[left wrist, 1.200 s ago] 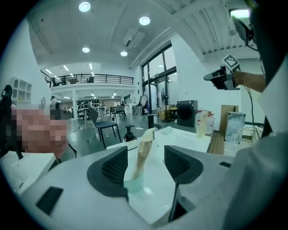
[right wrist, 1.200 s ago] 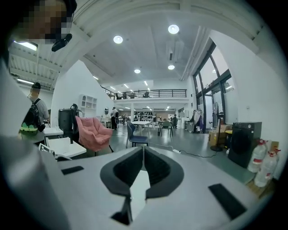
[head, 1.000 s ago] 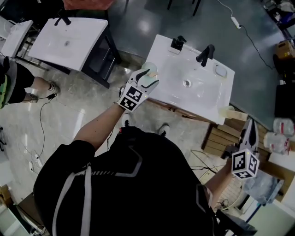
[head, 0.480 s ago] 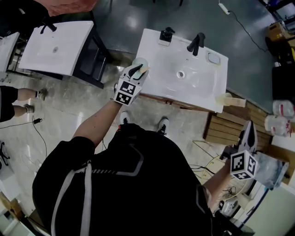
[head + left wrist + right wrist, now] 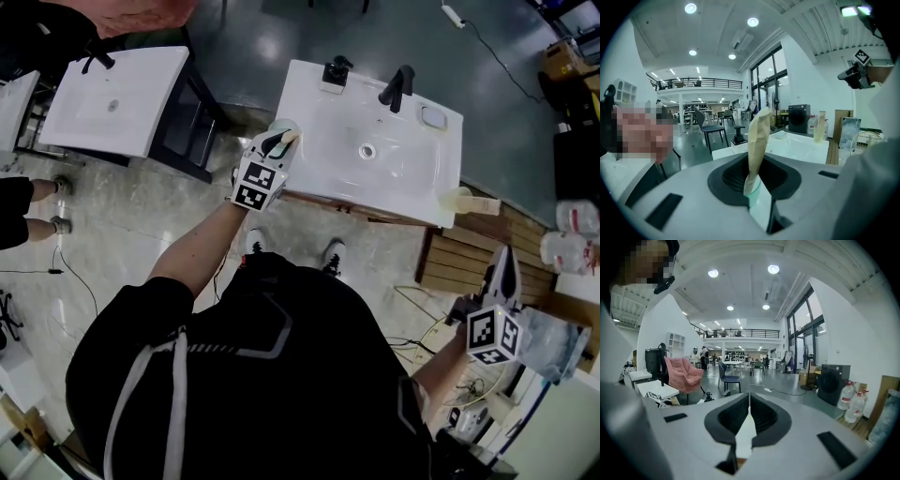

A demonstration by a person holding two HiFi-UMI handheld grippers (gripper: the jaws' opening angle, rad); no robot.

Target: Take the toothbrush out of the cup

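Observation:
A toothbrush in a beige paper wrapper (image 5: pixel 758 136) stands upright between the jaws of my left gripper (image 5: pixel 757 164). The jaws are closing and the pads press on its lower part. From the head view, the left gripper (image 5: pixel 278 142) is at the front left corner of the white sink (image 5: pixel 412 178), over a pale cup (image 5: pixel 287 126). The wrapper's tip (image 5: pixel 293 138) shows beside the jaws. The cup's body is mostly hidden by the gripper. My right gripper (image 5: pixel 506 261) is far off at the lower right, shut and empty (image 5: pixel 749 401).
On the sink are a black faucet (image 5: pixel 396 86), a black dispenser (image 5: pixel 335 72) and a beige bottle (image 5: pixel 459 199) at the right corner. A second sink (image 5: pixel 122 103) stands to the left. Water jugs (image 5: pixel 574 234) and a wooden pallet (image 5: pixel 469 272) lie at the right.
The left gripper's jaws stood wide around the cup's top a second ago and have narrowed onto the toothbrush. The right gripper has shifted a little.

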